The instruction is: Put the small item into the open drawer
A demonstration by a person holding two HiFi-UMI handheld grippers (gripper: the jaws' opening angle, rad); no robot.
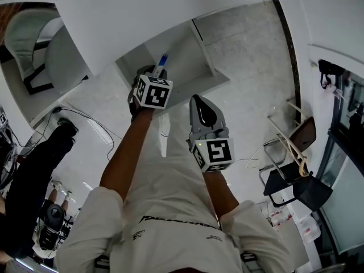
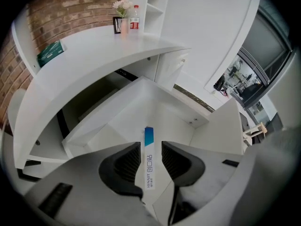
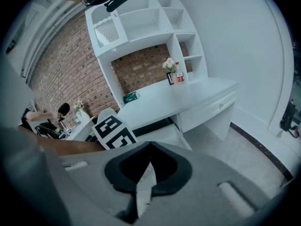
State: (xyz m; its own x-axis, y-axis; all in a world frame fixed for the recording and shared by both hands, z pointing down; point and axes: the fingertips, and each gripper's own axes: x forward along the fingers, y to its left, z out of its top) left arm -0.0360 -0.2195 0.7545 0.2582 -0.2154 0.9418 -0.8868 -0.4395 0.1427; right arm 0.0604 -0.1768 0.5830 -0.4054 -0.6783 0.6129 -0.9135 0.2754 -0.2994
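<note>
Ribbed pads of the left gripper fill the bottom of the left gripper view. They stand wide apart with daylight on either side of the bandage packet seen between them. Neither pad presses on it. The packet is a narrow white strip with a blue end. It appears to lie flat on the floor of the open drawer under the white desk, with the gripper poised steeply above it.

I judge the main step done, since the small item is inside the drawer and out of the grip. What seems left is to lift the left gripper clear of the drawer. The task sentence does not ask for the drawer to be shut.

The packet's long axis runs front to back in the drawer, roughly in line with the way the left gripper looks. Its blue end points away from the person, toward the back of the drawer and the desk. Its white printed end lies toward the person, partly behind the jaw tips.

The right gripper hangs beside the left, over the floor in front of the drawer. Its jaws are closed tip to tip with nothing between them.
</note>
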